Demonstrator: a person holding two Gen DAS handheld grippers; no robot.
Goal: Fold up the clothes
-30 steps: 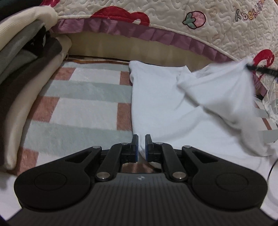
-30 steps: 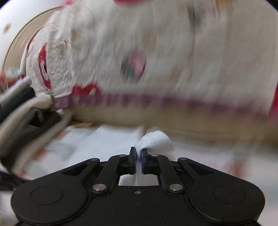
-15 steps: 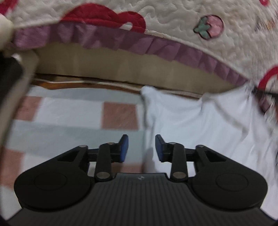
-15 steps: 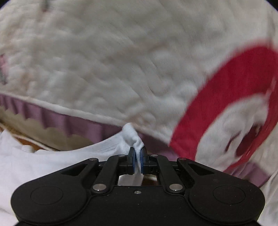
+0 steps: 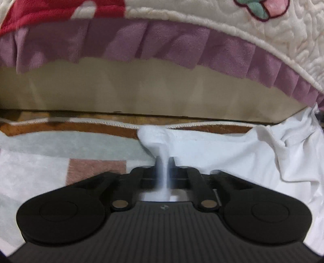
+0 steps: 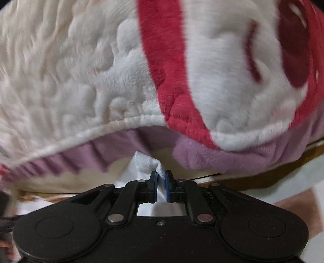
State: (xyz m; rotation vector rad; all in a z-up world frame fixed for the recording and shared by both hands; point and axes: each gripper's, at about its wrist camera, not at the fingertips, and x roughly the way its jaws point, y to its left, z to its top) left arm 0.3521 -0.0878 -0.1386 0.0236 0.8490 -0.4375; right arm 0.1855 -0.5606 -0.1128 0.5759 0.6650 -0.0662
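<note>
In the left wrist view, the left gripper (image 5: 163, 161) has its tips blurred and half buried in cloth, so the pads themselves are hard to make out; its jaws are closed on a pinched corner of the one white garment (image 5: 222, 153). That garment lies on the checked blanket (image 5: 60, 161), just below the quilt (image 5: 283, 40) with its purple ruffle, and its right side runs out of the picture. A single strawberry motif (image 5: 261, 8) on the quilt is cut off at the top edge. Half a second ago these jaws stood apart with the cloth lying flat ahead of them; now they are clamped on it, and the quilt looms closer.

In the right wrist view, the right gripper (image 6: 161, 182) is one tool with two blue pads (image 6: 154, 186), squeezed on a tuft of the white garment (image 6: 145, 163) right under the quilt (image 6: 81, 81) ruffle. The quilt is motion-blurred and fills most of the frame, hiding the rest of the garment. The grip is unchanged from half a second ago.
</note>
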